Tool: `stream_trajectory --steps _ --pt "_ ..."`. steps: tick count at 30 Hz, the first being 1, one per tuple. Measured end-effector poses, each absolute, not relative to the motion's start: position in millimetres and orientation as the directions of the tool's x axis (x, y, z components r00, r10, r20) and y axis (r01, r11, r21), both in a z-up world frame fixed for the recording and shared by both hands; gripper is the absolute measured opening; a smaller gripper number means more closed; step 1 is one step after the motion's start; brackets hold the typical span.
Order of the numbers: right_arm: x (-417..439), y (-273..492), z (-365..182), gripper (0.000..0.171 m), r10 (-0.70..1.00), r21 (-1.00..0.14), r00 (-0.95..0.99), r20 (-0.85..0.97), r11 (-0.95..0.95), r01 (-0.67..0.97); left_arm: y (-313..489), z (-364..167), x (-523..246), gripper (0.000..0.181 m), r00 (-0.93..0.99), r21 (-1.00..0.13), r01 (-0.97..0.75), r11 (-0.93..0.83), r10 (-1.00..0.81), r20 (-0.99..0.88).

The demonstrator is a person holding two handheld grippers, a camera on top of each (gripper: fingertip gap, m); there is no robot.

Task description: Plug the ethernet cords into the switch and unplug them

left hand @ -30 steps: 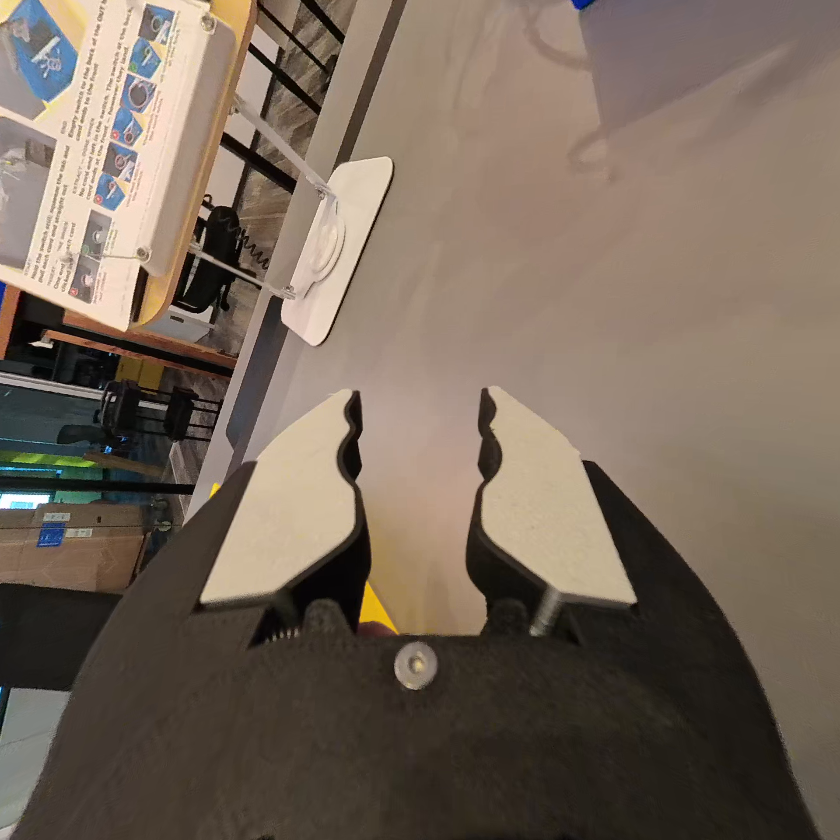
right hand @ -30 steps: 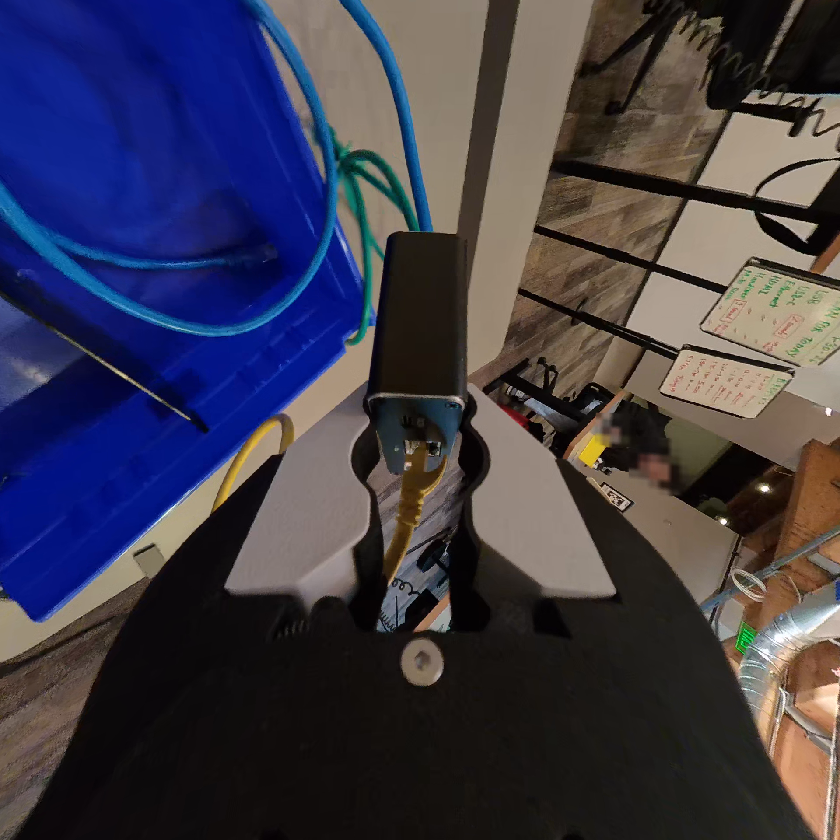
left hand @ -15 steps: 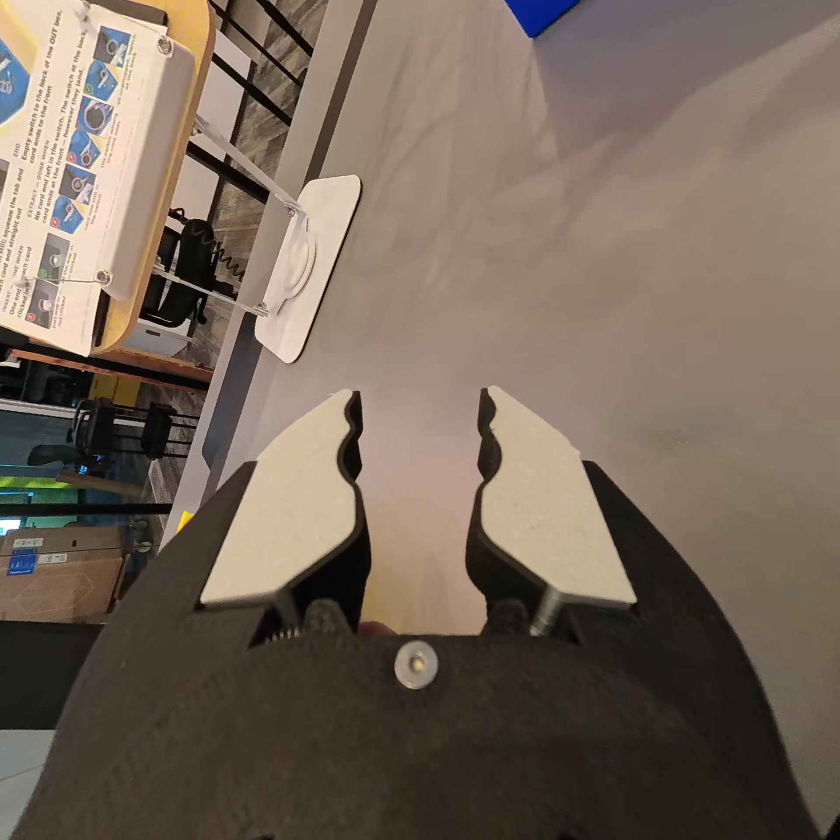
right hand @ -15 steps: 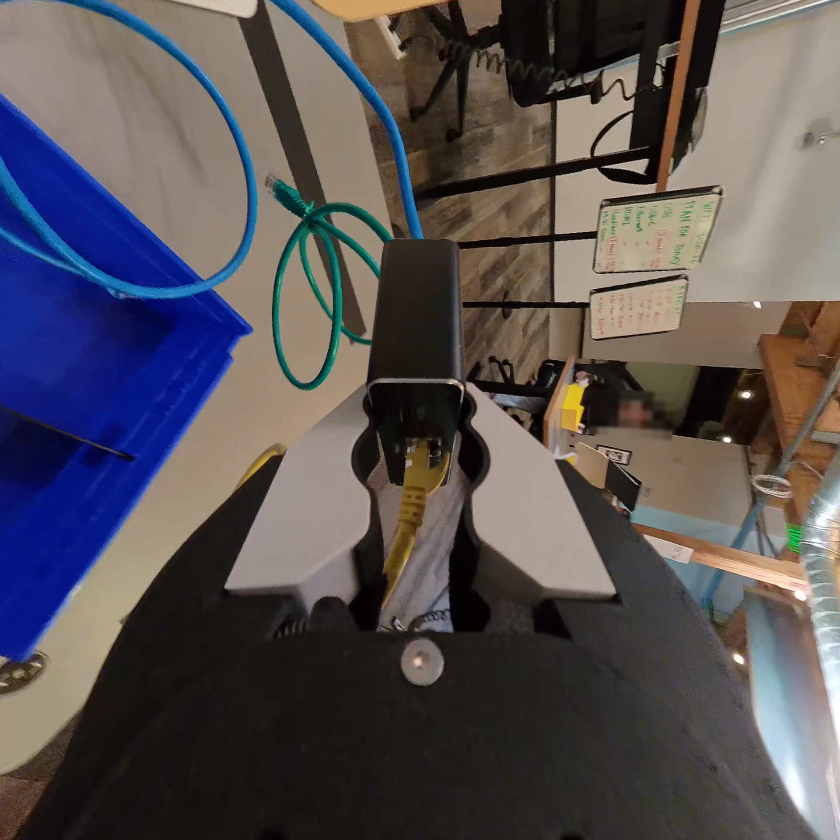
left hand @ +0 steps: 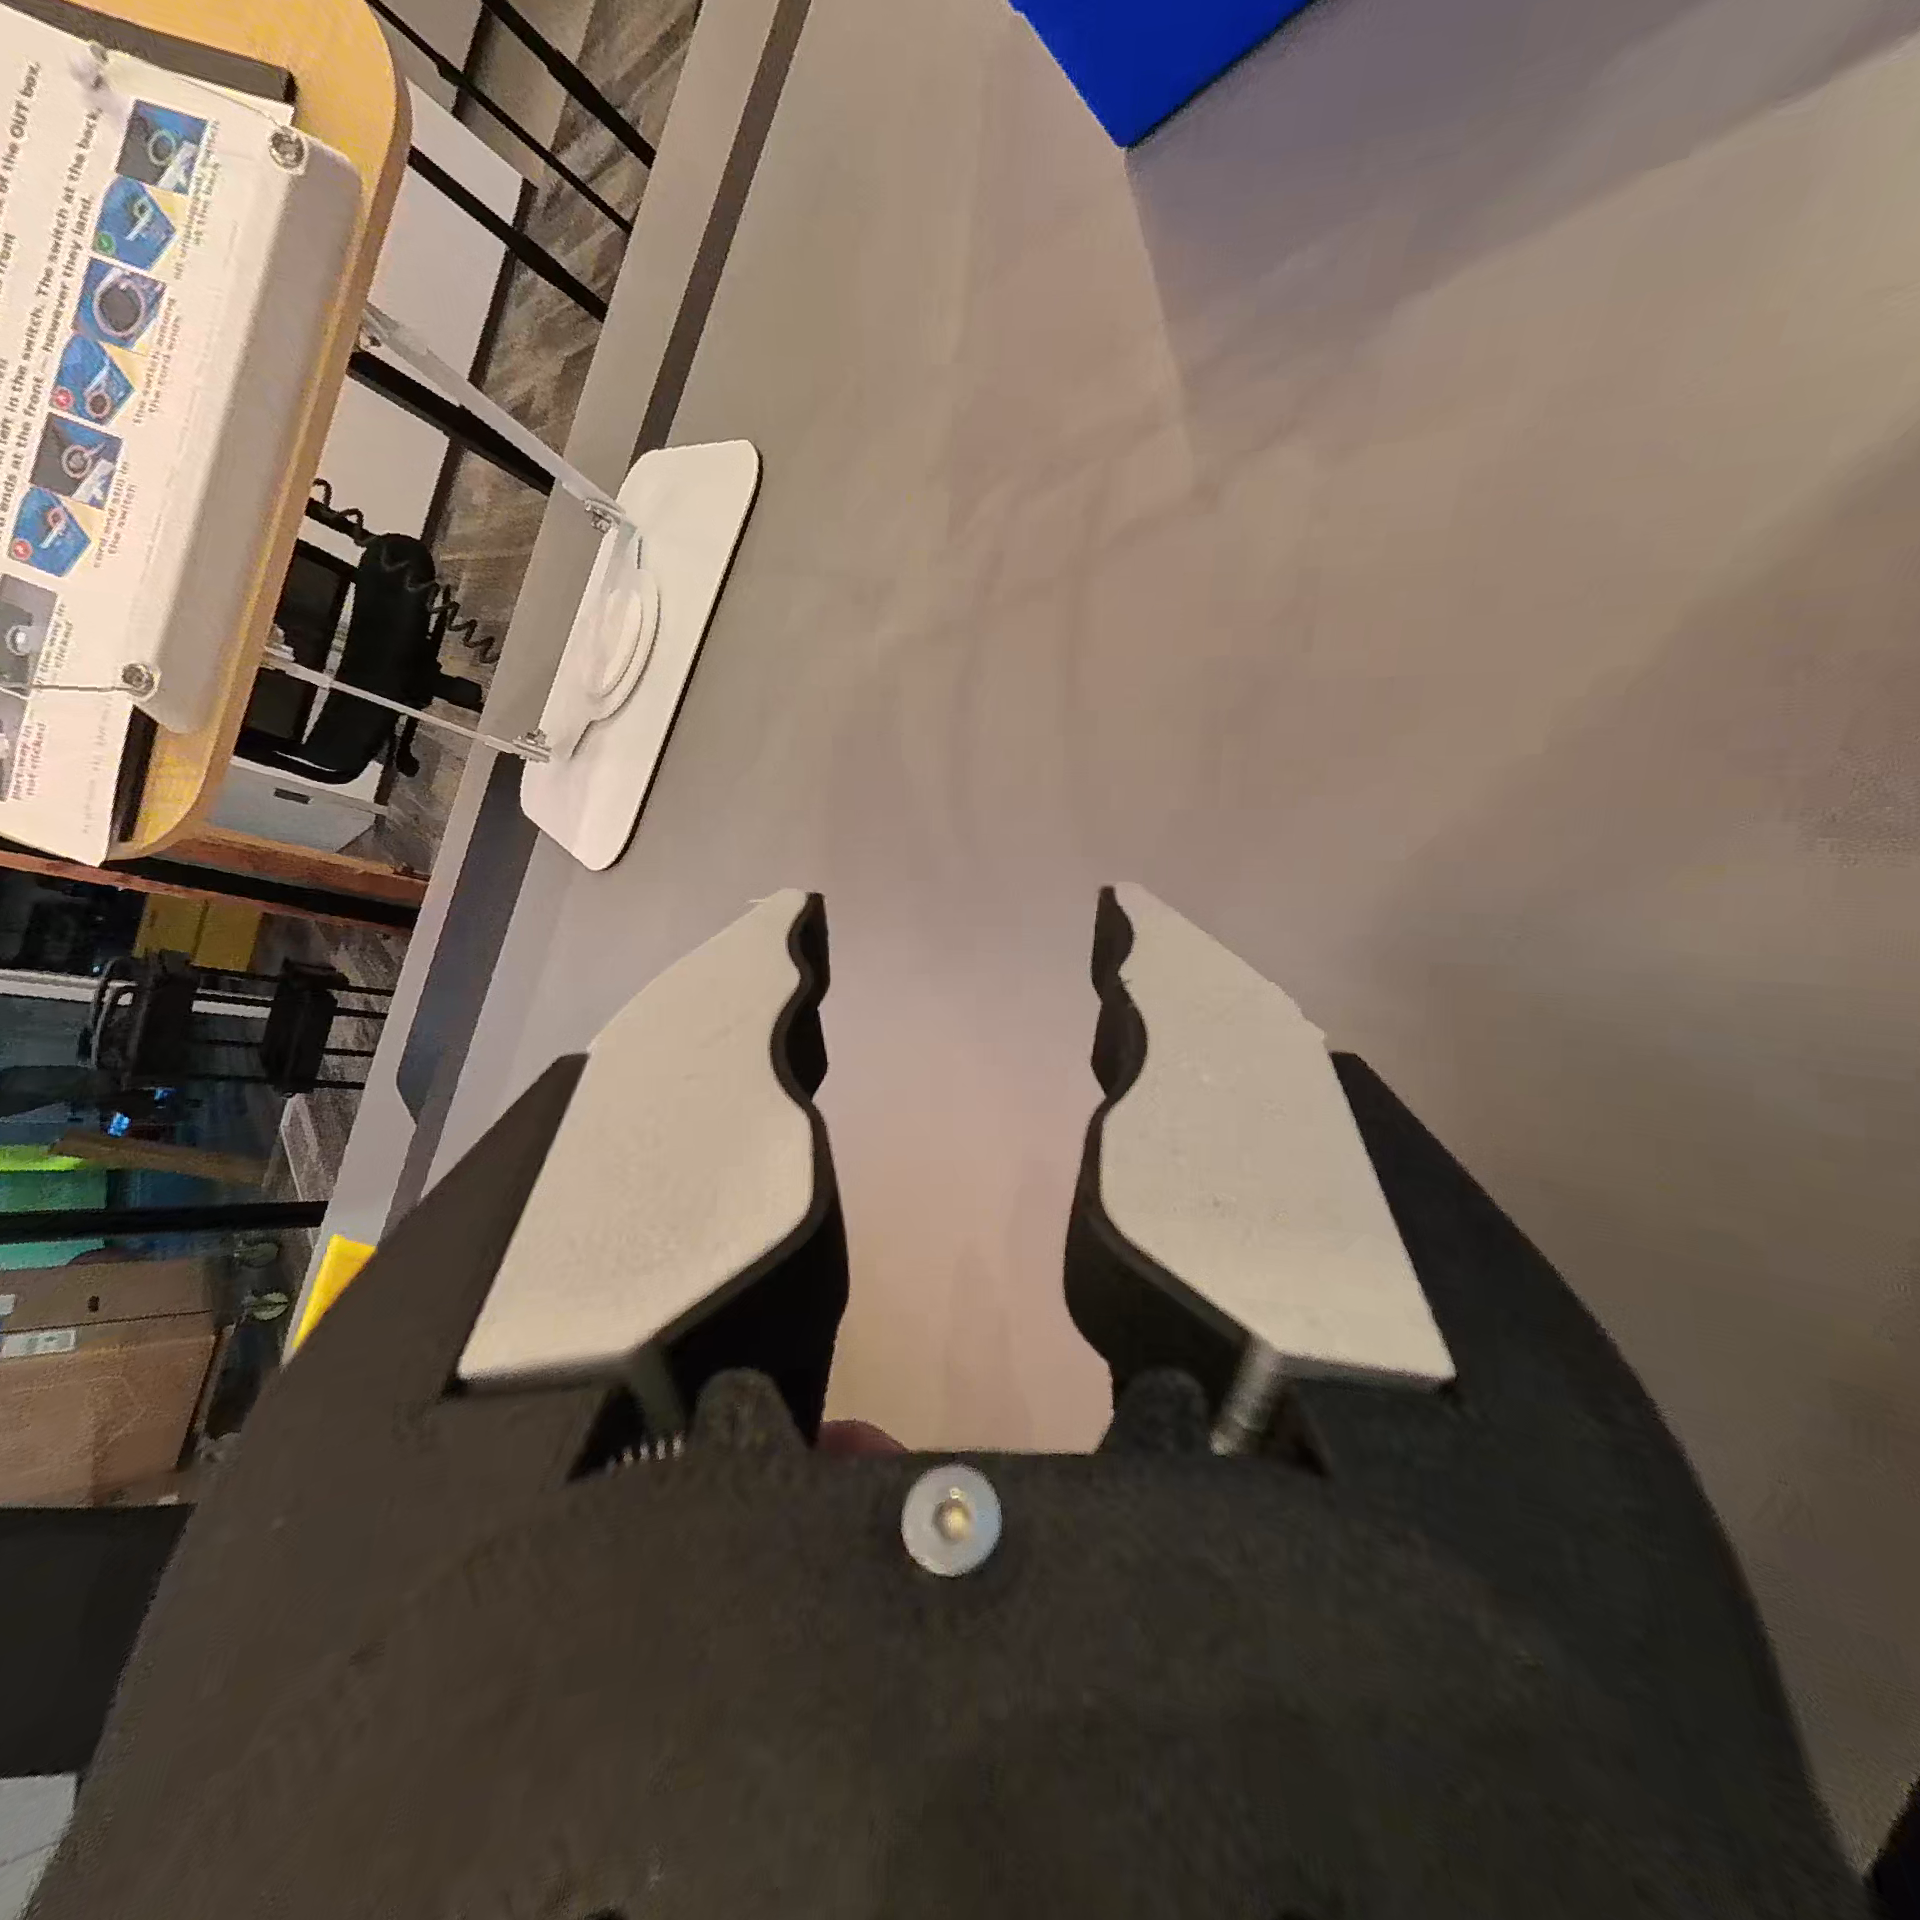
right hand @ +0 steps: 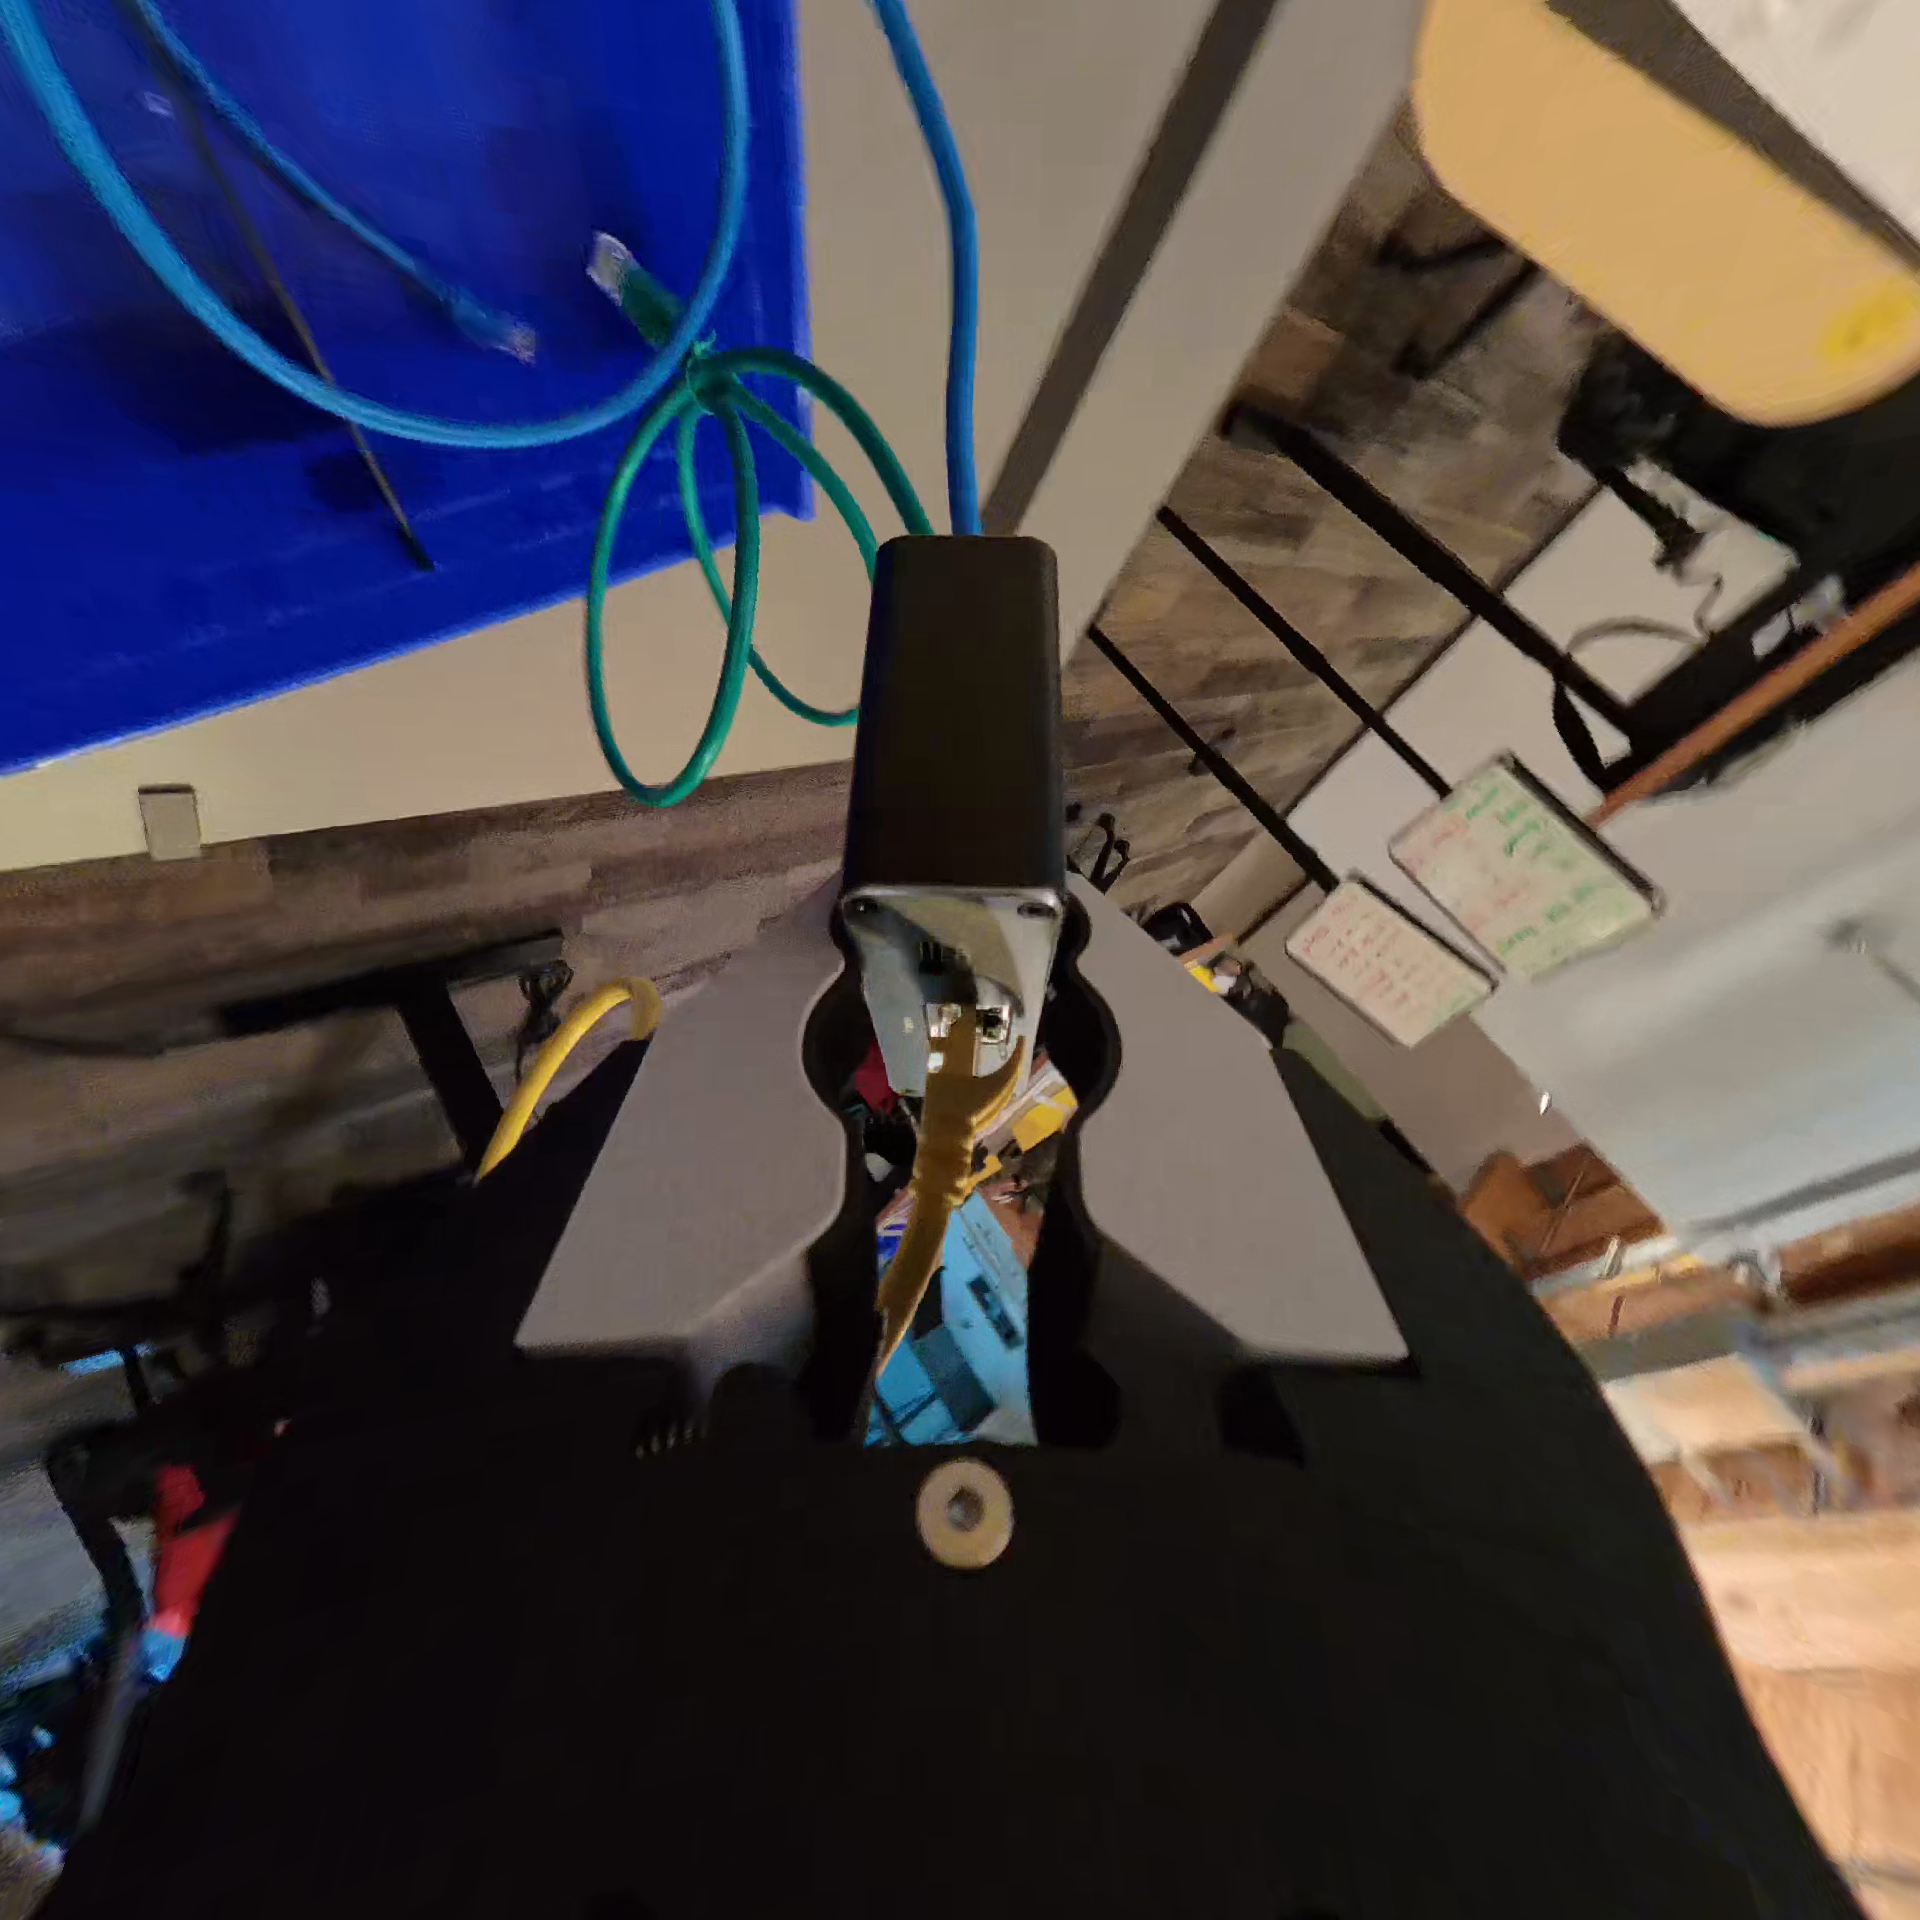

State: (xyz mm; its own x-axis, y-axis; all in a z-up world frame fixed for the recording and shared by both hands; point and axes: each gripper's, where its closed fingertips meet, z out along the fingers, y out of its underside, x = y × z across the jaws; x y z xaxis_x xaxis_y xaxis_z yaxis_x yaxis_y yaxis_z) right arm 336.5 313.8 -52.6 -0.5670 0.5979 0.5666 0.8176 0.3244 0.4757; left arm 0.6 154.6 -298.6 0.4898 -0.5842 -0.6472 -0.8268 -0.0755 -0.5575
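My right gripper [right hand: 958, 935] is shut on a black switch [right hand: 956, 717] and holds it up in the air past the table's edge. A yellow ethernet cord [right hand: 940, 1164] is plugged into the switch's near metal face and runs back between the fingers. A blue cord [right hand: 951, 260] and a green cord [right hand: 727, 582] reach the switch's far end; their plugs there are hidden. The blue cord loops over a blue bin [right hand: 312, 312]. My left gripper [left hand: 958, 914] is open and empty over the bare grey table [left hand: 1351, 623].
A white stand base [left hand: 644, 655] with clear rods carries an instruction sheet [left hand: 125, 416] at the table's left edge. A corner of the blue bin [left hand: 1153, 62] shows at the top. Beyond the table lie wood floor, whiteboards [right hand: 1455, 914] and shelving. There is about 45 centimetres between the tips of the two grippers.
My right gripper has swung and rolled with the switch, so the bin, the cords and the room shift in its view. The left gripper has drifted a little over the table, jaws unchanged.
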Motion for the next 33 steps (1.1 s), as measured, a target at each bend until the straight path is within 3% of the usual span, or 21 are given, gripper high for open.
stream_trajectory --steps 10,16,22,27,33 --pt "278 318 -166 0.029 0.684 0.453 -0.692 0.231 0.554 0.698 151 -302 1 0.049 0.483 -0.562 -0.825 -0.067 -0.600 -0.638" --pt "256 329 -211 0.029 0.713 0.320 -0.682 0.163 0.615 0.720 150 -304 1 0.049 0.478 -0.560 -0.826 -0.066 -0.609 -0.634" --pt "243 334 -240 0.029 0.766 0.087 -0.608 0.206 0.605 0.791 149 -308 1 0.049 0.476 -0.561 -0.825 -0.068 -0.619 -0.624" --pt "236 336 -241 0.029 0.845 -0.206 -0.454 0.281 0.516 0.832 149 -309 3 0.049 0.472 -0.560 -0.826 -0.067 -0.625 -0.621" --pt "250 346 -248 0.030 0.920 -0.460 -0.258 0.296 0.374 0.805 148 -310 4 0.049 0.470 -0.558 -0.827 -0.068 -0.629 -0.619"
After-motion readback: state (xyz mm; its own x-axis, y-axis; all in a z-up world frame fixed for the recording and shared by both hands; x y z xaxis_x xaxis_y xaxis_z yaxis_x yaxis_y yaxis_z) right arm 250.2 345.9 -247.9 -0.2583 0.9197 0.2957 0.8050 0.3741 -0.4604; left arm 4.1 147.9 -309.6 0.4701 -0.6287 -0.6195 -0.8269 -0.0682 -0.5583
